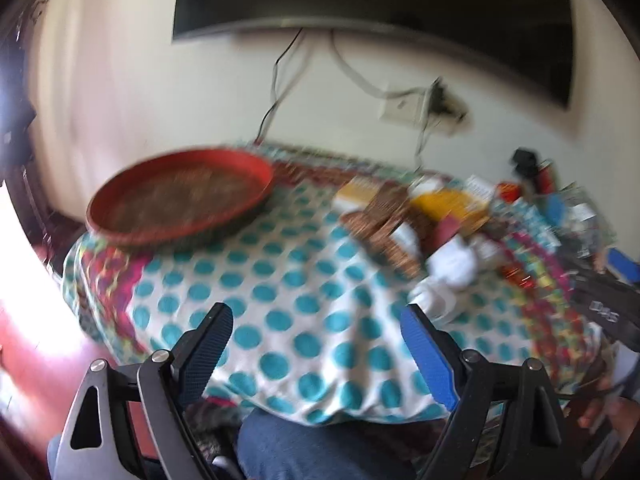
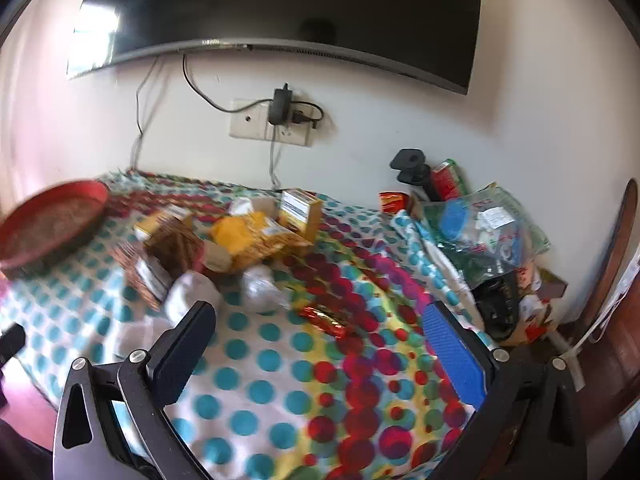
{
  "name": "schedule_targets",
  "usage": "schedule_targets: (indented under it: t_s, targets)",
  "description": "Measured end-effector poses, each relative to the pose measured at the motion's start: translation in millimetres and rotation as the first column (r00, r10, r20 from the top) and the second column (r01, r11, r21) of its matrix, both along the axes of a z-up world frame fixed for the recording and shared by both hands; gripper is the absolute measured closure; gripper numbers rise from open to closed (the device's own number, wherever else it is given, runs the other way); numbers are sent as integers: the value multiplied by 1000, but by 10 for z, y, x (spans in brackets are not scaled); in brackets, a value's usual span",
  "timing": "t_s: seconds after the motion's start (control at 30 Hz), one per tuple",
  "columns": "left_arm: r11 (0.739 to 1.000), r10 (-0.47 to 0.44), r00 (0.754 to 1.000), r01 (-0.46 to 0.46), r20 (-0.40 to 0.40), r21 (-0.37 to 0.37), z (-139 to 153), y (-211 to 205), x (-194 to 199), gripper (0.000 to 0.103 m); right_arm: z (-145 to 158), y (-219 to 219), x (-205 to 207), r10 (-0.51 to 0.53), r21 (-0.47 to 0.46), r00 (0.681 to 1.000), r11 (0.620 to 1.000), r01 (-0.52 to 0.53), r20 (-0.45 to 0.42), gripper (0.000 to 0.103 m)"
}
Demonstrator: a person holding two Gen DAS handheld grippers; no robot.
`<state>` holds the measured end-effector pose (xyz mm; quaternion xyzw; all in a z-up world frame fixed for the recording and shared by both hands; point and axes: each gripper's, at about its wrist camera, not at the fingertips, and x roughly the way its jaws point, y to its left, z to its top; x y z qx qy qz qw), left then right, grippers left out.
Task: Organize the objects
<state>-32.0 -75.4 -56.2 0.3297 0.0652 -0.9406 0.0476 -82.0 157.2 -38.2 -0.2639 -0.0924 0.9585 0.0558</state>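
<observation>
A round red tray (image 1: 180,194) (image 2: 48,220) stands at the far left of a table under a dotted cloth (image 1: 304,320) (image 2: 280,360). A heap of small packs lies mid-table: yellow boxes (image 2: 300,208), a yellow packet (image 2: 256,240) (image 1: 448,204), brown patterned packs (image 1: 384,232) (image 2: 160,256), white pouches (image 2: 192,292) (image 1: 456,264) and a red-gold foil wrapper (image 2: 324,320). My left gripper (image 1: 320,320) hovers open over the near cloth, with nothing between its fingers. My right gripper (image 2: 320,320) is open too, short of the heap and empty. The left wrist view is blurred.
A dark television (image 2: 280,4) hangs on the wall above a socket with a plugged adapter (image 2: 280,108). Plastic bags (image 2: 484,232) and a black device (image 2: 412,168) crowd the right end. A person's blue-clad knee (image 1: 312,452) is below the table edge.
</observation>
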Motion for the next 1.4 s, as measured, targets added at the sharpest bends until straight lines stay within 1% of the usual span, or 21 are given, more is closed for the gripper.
schedule_targets:
  t_s: [0.1, 0.17, 0.2, 0.27, 0.33, 0.4, 0.53, 0.6, 0.73, 0.83, 0.9, 0.97, 1.03, 1.1, 1.23, 1.33, 1.37, 1.4]
  targets:
    - [999, -29, 999, 30, 43, -16, -147, 116, -122, 15, -142, 93, -44, 1, 29, 1000, 1000, 0, -7, 0]
    - [997, -69, 996, 71, 53, -34, -186, 266, -214, 15, -202, 164, -84, 7, 17, 1000, 1000, -6, -16, 0]
    - [994, -98, 992, 102, 78, -43, -232, 365, -286, 15, -222, 187, -104, 14, 10, 1000, 1000, -14, -20, 0]
    - [990, -127, 987, 132, 101, -41, -273, 506, -375, 15, -261, 203, -146, 25, 2, 999, 1000, -25, -24, 0]
    - [983, -175, 979, 179, 105, -30, -259, 674, -483, 15, -270, 219, -209, 39, -27, 999, 999, -39, -6, 0]
    - [977, -204, 974, 209, 93, -41, -230, 815, -575, 15, -249, 216, -258, 59, -41, 998, 997, -59, 0, 0]
    - [967, -241, 963, 249, 119, -60, -285, 978, -793, 15, -178, 215, -362, 48, 15, 999, 999, -48, -24, 0]
    - [969, -236, 964, 244, 120, -51, -319, 999, -850, 15, -170, 269, -434, 31, 2, 999, 1000, -31, -10, 0]
    - [966, -241, 961, 251, 134, -61, -378, 1044, -935, 15, -229, 465, -595, 13, -97, 997, 995, -6, 71, 0]
    - [970, -227, 963, 236, 147, -49, -407, 1061, -983, 15, -304, 569, -681, -15, -133, 992, 991, 32, 129, 0]
    - [970, -228, 963, 237, 144, -50, -402, 1076, -991, 15, -341, 642, -703, -10, -179, 988, 983, 38, 155, 0]
    - [971, -218, 965, 229, 142, -65, -395, 1093, -1010, 15, -356, 666, -699, 0, -203, 987, 979, 34, 162, 0]
    - [971, -218, 965, 229, 145, -65, -399, 1113, -1032, 15, -359, 658, -694, 5, -202, 987, 979, 28, 163, 0]
    - [973, -202, 968, 216, 151, -80, -423, 1123, -1050, 15, -364, 647, -696, 20, -210, 986, 978, 16, 168, 0]
    - [978, -188, 968, 200, 164, -59, -479, 1124, -1093, 15, -403, 652, -730, 47, -240, 979, 971, 2, 198, 0]
    - [980, -177, 969, 190, 171, -66, -512, 1145, -1120, 15, -411, 669, -739, 45, -251, 978, 968, 7, 202, 0]
    - [980, -177, 970, 190, 167, -66, -512, 1149, -1123, 17, -407, 671, -737, 47, -254, 979, 967, 5, 199, 0]
    - [979, -179, 971, 192, 160, -66, -506, 1156, -1120, 30, -405, 670, -733, 48, -256, 979, 967, 4, 197, 0]
